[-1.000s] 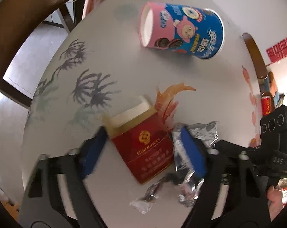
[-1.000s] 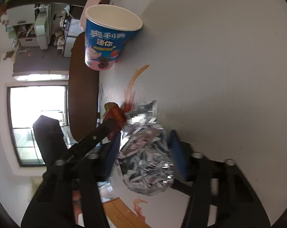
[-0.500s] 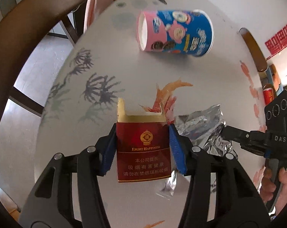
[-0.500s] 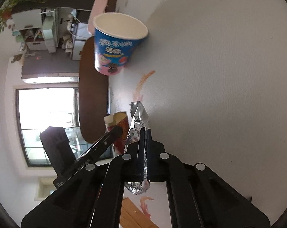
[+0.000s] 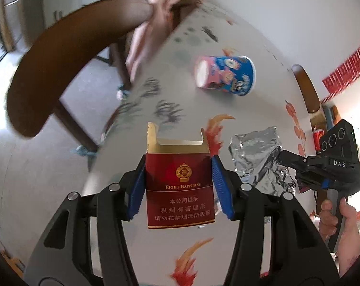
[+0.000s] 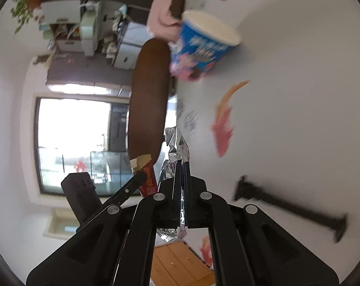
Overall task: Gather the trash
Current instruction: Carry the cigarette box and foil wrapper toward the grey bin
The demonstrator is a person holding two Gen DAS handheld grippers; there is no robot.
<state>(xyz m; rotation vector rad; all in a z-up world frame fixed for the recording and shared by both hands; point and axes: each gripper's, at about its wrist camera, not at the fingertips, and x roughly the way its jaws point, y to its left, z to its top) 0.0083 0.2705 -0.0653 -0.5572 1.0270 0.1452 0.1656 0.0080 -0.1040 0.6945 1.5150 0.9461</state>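
My left gripper (image 5: 178, 186) is shut on a red cigarette pack (image 5: 180, 188) with its lid open, held above the white table (image 5: 263, 83). My right gripper (image 6: 182, 181) is shut on a crumpled silver foil wrapper (image 6: 177, 150), also lifted off the table; the wrapper shows in the left wrist view (image 5: 258, 157) to the right of the pack. The pack also shows in the right wrist view (image 6: 146, 176). A blue and pink snack cup (image 5: 225, 75) lies on its side farther back on the table; in the right wrist view the cup (image 6: 201, 45) is blurred.
A dark wooden chair back (image 5: 68, 57) with a pink cloth (image 5: 153, 23) draped on it stands at the table's left edge. Red and grey painted patterns mark the tabletop. A red can (image 5: 318, 135) stands at the far right. A window (image 6: 72, 143) and cluttered cabinets lie beyond.
Both grippers closed, the left on the cigarette pack and the right on the foil wrapper, then lifted them off the table. The cup now looks farther away.
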